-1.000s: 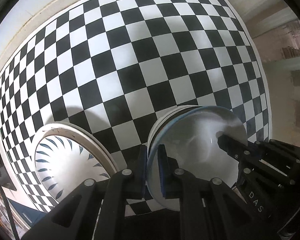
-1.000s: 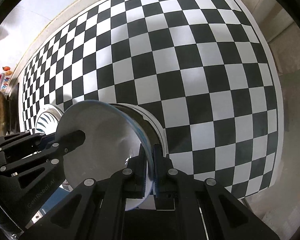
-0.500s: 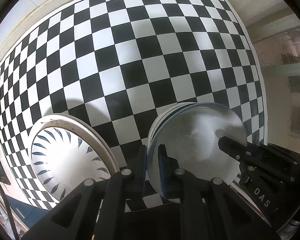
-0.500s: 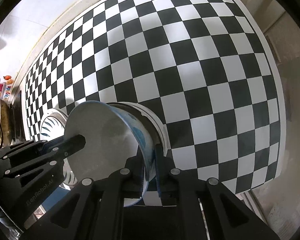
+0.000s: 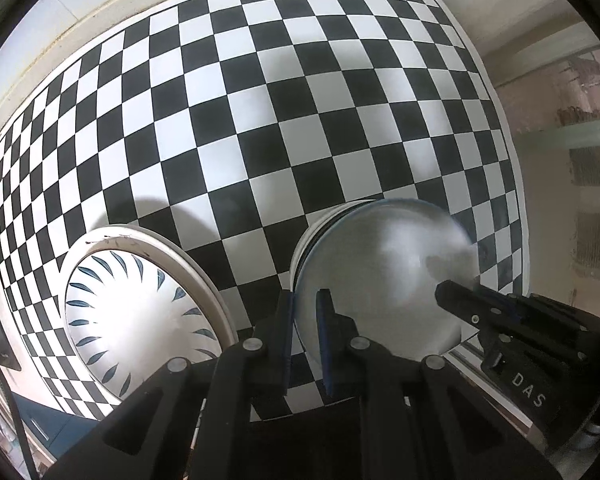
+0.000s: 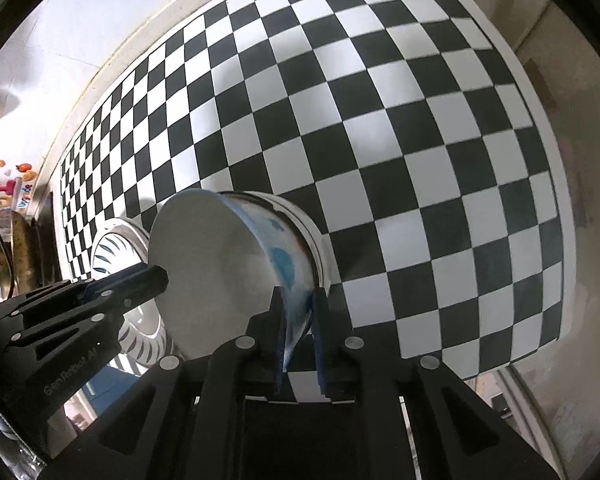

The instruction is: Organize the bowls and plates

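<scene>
A white bowl with blue marks outside [image 5: 384, 276] [image 6: 216, 264] is held by both grippers above the checkered table. My left gripper [image 5: 305, 312] is shut on its left rim. My right gripper [image 6: 299, 308] is shut on its right rim, and shows in the left wrist view [image 5: 484, 312]. Under the bowl a white bowl or plate rim [image 6: 320, 248] shows. A white plate with blue leaf marks [image 5: 140, 308] lies on the table to the left, also in the right wrist view [image 6: 112, 244].
The black-and-white checkered cloth [image 5: 260, 120] covers the table up to a pale wall [image 5: 80, 24]. The table's right edge [image 6: 556, 168] drops to the floor. Clutter stands at the far left [image 6: 8, 184].
The bowl has risen and tilted a little in both grippers. The view has drawn back from the table, showing more of the leaf plate and the bowl's outside.
</scene>
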`<action>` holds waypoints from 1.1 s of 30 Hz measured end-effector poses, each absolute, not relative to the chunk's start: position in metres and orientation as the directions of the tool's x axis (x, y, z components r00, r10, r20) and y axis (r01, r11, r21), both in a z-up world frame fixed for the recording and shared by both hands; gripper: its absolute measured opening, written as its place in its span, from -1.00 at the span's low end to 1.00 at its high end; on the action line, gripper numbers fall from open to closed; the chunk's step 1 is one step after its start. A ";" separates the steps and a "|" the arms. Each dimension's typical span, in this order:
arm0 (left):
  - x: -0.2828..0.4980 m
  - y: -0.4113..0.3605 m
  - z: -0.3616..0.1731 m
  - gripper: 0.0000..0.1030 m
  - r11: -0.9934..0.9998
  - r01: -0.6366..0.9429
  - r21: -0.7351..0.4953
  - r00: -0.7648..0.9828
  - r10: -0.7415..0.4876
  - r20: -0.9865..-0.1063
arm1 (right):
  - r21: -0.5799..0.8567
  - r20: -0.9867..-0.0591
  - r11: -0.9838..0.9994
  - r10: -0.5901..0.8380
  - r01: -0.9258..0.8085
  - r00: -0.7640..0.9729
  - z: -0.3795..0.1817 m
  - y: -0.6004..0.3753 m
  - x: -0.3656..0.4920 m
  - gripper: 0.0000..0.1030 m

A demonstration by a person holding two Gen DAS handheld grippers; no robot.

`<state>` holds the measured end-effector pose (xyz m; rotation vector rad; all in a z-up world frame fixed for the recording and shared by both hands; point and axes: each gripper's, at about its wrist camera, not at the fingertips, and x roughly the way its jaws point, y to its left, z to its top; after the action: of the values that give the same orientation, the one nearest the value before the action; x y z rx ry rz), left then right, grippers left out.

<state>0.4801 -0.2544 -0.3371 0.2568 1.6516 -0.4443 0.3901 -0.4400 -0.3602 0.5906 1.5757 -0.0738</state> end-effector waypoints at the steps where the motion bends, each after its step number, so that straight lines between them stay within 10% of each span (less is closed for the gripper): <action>1: 0.479 -0.255 -0.336 -0.80 0.899 0.416 -0.138 -0.131 -0.091 -0.987 | 0.305 -0.946 0.859 0.325 0.410 0.023 -0.361 -0.441 0.391 -0.74; 33: 0.405 -0.215 -0.190 -0.80 0.866 0.497 -0.046 0.208 -0.171 -0.963 | 0.156 -0.954 0.947 0.071 0.282 0.290 -0.202 -0.398 0.312 -0.74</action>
<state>0.4047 -0.2146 -0.1901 0.3006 1.2830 -0.4747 0.3122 -0.3980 -0.2021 0.3210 1.2750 -0.1439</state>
